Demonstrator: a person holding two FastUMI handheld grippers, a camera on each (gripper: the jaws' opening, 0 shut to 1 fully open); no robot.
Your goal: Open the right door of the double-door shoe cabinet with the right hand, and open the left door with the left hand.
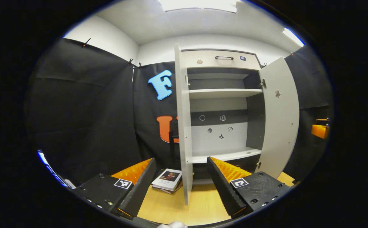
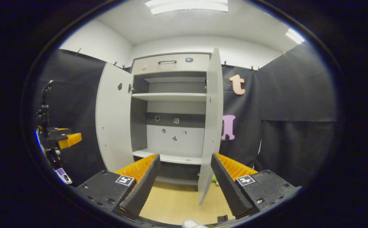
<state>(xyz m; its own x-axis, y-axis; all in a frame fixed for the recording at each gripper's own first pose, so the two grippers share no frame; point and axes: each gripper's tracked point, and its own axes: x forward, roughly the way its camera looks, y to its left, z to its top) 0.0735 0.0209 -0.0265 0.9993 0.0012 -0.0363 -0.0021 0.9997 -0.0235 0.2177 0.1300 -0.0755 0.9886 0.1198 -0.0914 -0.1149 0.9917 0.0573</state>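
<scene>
While both doors [image 1: 184, 126] stand open, left hand-held gripper [image 1: 181, 185] straddles door edge (untouched).

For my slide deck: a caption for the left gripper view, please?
Open gripper facing the shoe cabinet, both doors swung open.

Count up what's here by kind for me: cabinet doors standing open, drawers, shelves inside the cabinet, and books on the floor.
Open cabinet doors: 2, the left door and the right door
Drawers: 1, the top drawer
Shelves inside: 2, the upper shelf and the lower shelf
Books: 1 visible stack of books on the floor; how many it holds is unclear
Total: 6
</scene>
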